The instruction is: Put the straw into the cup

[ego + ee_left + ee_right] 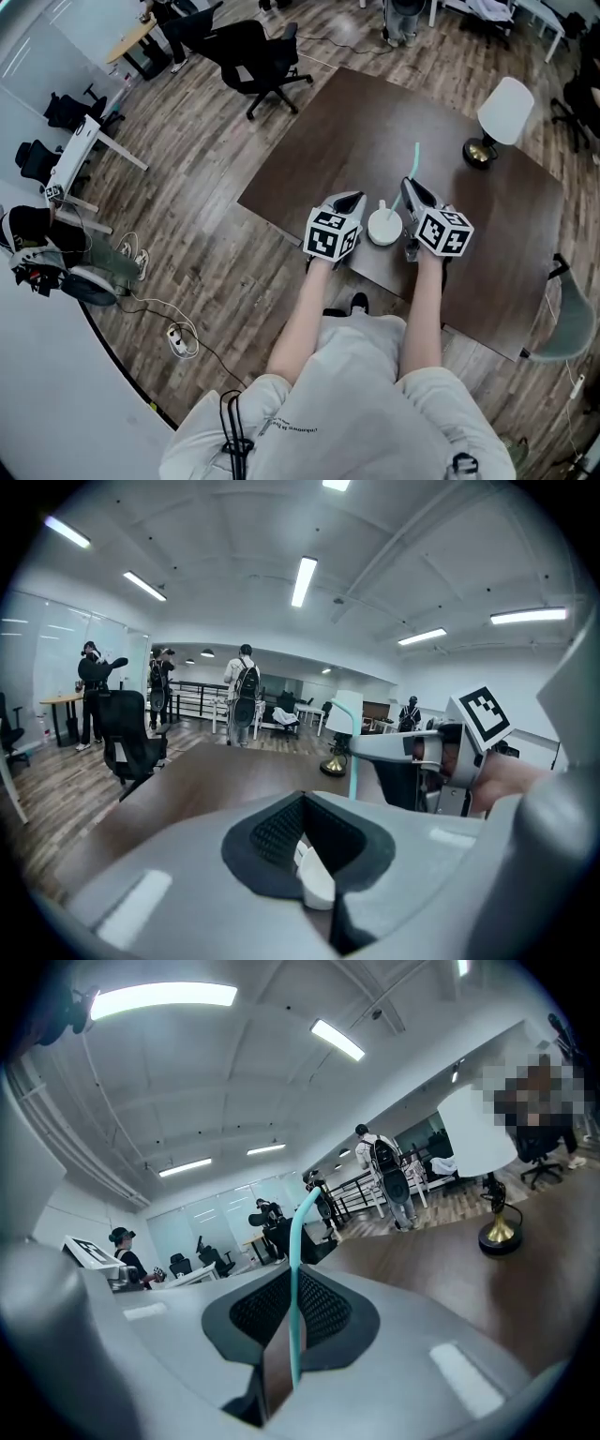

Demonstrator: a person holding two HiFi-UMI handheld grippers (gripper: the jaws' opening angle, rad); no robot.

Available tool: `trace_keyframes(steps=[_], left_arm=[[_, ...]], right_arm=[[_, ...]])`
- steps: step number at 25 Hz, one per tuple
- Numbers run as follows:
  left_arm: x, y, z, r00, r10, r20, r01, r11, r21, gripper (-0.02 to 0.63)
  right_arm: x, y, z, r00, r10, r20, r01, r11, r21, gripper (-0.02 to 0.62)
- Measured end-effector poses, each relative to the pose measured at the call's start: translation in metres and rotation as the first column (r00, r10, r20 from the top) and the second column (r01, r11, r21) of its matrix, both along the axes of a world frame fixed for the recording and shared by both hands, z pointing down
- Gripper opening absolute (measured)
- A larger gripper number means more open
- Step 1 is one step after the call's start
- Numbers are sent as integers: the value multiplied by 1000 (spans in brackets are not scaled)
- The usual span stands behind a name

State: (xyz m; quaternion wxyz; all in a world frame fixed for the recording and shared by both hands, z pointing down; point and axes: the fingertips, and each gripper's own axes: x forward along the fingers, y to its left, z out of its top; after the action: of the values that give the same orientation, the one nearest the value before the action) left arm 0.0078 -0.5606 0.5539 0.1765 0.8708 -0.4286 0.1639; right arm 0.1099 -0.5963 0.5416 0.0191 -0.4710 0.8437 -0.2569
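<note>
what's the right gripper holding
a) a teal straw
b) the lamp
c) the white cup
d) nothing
a: in the right gripper view the jaws of the right gripper are shut on the teal straw, which sticks up from between them, while the white cup stands free on the table beside it.
</note>
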Motion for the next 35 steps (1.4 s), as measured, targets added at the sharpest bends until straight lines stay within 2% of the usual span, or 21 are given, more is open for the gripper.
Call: trace_keyframes(steps=[8,11,18,23,27,35], left_arm=[[14,14,39,999,38,32,-35,996,-81,0],[16,16,46,998,48,48,-44,995,-89,0],[25,16,57,998,49,47,-44,994,-104,0],[24,10,64,998,39,47,-33,993,-116,0],[24,4,64,999,29,43,-24,992,-120,0],[31,-2,64,999,35,42,-30,993,-118,0]], right_arm=[[-12,8,53,999,-34,-35,31,996,-82,48],[-11,9,72,996,-37,-79,29,994,-108,48],[-12,15,99,994,-4,-112,-7,995,-95,48],[-27,23,122,985,-92,-143,68,983,-168,48],[-28,26,136,974,-108,-201,64,975,-215,48],[-29,25,139,979,-123,-164,84,970,-229,49]])
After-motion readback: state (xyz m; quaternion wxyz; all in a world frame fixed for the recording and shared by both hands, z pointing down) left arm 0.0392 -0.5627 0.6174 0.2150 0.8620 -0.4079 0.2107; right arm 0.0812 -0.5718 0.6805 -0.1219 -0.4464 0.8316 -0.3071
